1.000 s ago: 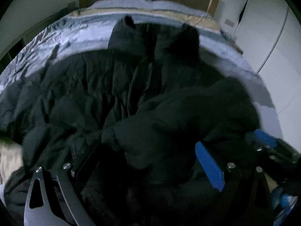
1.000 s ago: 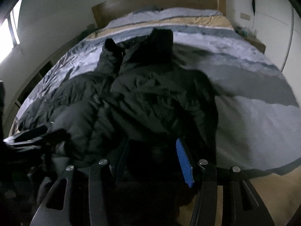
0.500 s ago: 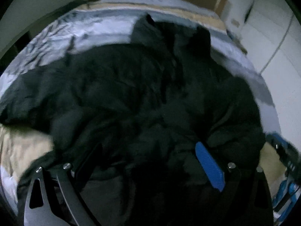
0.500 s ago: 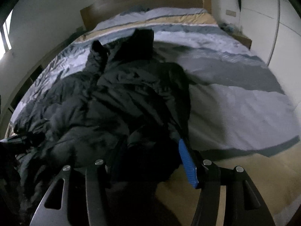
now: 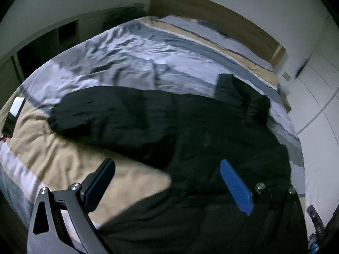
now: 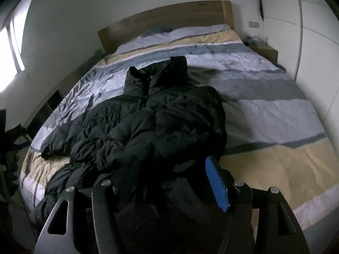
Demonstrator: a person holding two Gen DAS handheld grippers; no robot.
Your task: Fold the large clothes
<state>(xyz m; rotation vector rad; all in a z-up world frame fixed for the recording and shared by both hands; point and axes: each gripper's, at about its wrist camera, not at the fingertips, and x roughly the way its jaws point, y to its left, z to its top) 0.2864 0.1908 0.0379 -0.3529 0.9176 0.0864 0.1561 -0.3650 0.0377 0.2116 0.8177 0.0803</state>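
Through your left wrist camera, your left gripper [image 5: 167, 182] has its fingers spread wide with nothing pinched: between them you see bare tan bedcover [image 5: 63, 154] and the near edge of the black puffer coat [image 5: 190, 131]. One sleeve [image 5: 101, 114] lies flung out to the left across the cover, probably waiting to be folded in over the body. Through your right wrist camera, your right gripper [image 6: 171, 180] has its jaws opening; dark coat fabric bulges between the fingers, but it is too dim to see whether the pads press on it, so you cannot tell whether it is gripped. Here the coat [image 6: 169, 114] lies lengthwise on the left half of the striped bed [image 6: 264, 105], hood [image 6: 178, 67] towards the wooden headboard [image 6: 169, 19], hem bunched nearest you.
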